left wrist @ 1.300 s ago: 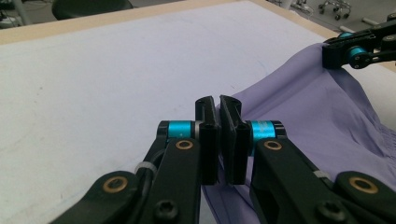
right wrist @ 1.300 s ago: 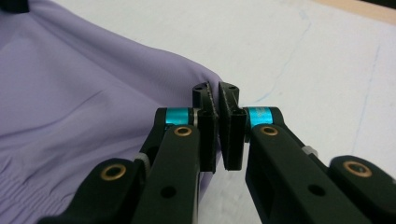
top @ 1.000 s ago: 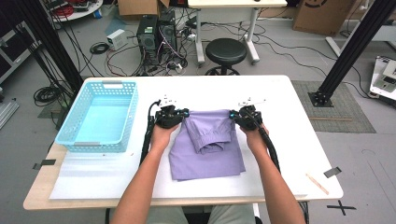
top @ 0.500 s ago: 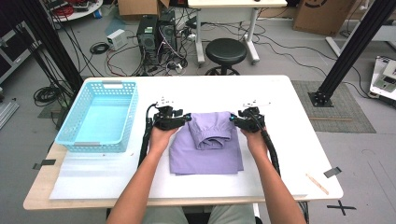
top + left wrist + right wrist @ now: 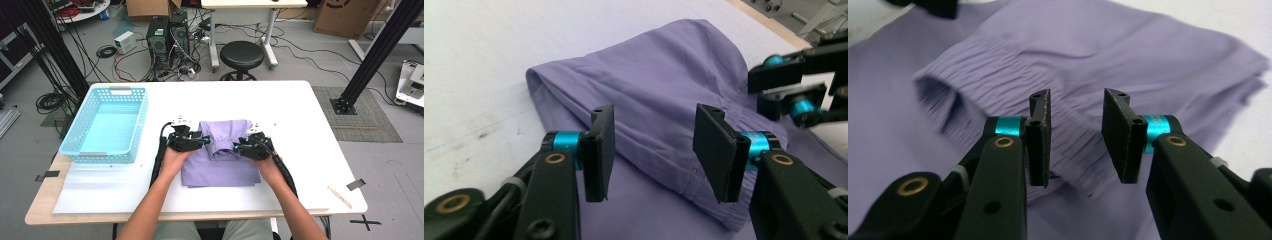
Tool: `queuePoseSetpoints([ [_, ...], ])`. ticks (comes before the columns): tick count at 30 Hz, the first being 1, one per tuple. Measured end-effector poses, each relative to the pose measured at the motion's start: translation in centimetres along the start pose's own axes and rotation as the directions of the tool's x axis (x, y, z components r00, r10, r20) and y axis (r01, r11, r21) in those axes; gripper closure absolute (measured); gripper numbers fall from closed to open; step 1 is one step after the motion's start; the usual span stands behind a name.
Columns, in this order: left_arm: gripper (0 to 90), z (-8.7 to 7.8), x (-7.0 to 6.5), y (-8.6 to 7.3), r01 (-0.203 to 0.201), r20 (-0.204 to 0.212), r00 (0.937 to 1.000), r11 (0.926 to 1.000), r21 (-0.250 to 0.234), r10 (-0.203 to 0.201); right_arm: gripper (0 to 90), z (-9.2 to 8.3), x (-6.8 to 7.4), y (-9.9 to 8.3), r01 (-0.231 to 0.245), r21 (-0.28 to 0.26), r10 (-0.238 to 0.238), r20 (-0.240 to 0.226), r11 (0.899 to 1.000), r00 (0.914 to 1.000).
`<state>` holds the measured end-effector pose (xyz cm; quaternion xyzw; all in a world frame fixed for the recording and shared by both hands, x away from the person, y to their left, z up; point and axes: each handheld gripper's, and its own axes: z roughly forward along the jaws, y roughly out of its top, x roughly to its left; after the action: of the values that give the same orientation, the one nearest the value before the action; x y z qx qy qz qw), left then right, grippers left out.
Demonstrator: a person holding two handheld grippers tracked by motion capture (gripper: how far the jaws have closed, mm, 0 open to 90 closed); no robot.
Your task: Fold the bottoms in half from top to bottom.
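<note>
Jaws on the left gripper (image 5: 654, 150) stand parted with nothing pinched between them, having just been opening; purple cloth lies in the gap behind the pads, but the pads do not press on it. The right gripper (image 5: 1075, 137) holds a narrower gap after a slight closing, and its pads likewise hang free above the gathered band, not touching it. In the high view the left gripper (image 5: 199, 141) and right gripper (image 5: 239, 146) sit at either side of the folded-over upper part of the purple garment (image 5: 220, 160), each in a hand coming from the near edge of the table.

The garment lies flat near the middle of the white table (image 5: 300, 120), with its top section doubled back onto the body, so the elastic waistband (image 5: 998, 75) now faces the person. A blue basket (image 5: 75, 145) stands empty to the left, well apart from the cloth.

The fabric looks thin, light and limp: it should drape and slide rather than hold a shape, and a single-layer pinch would probably drag only that layer. The ruched waistband is the thicker, grippier part, so it seems the surest hold for the right gripper. For the left gripper, the rounded fold edge (image 5: 554, 92) gives a doubled thickness that a pinch could catch cleanly. Lifting both sides together would likely keep the fold from spilling open.
</note>
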<state>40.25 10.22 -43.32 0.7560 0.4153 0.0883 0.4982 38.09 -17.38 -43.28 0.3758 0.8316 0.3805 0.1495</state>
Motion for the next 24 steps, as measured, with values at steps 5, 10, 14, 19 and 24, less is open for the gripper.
queuePoseSetpoints([
  [5, 48.2, 0.3, -0.2, 0.1, 0.008, -0.004, 1.0, 1.0, -0.002, -0.008, 69.6, 0.7, 0.9, -0.5, 0.074, 0.037, -0.073, -0.008, 0.997, 0.9973],
  [10, 43.8, 1.1, -0.6, 0.1, 0.001, -0.033, 0.9994, 1.0, 0.005, -0.001, 67.2, 0.3, 1.0, -0.7, 0.074, 0.022, -0.073, -0.025, 0.997, 0.997],
  [14, 43.4, 1.9, -1.0, -0.2, -0.018, -0.062, 0.9979, 0.998, 0.06, 0.022, 66.7, -1.5, 0.2, -0.7, -0.002, -0.075, 0.002, -0.008, 0.997, 1.0],
  [19, 43.9, 2.1, -1.1, -0.4, -0.028, -0.059, 0.9977, 0.9953, 0.093, 0.033, 61.2, -1.7, -1.5, -1.0, -0.116, -0.059, 0.12, 0.071, 0.991, 0.9903],
  [24, 49.4, 2.3, -1.1, -0.7, -0.011, -0.04, 0.999, 0.9898, 0.142, 0.017, 59.2, -0.2, -1.1, -1.6, -0.148, -0.003, 0.148, 0.032, 0.989, 0.9885],
])
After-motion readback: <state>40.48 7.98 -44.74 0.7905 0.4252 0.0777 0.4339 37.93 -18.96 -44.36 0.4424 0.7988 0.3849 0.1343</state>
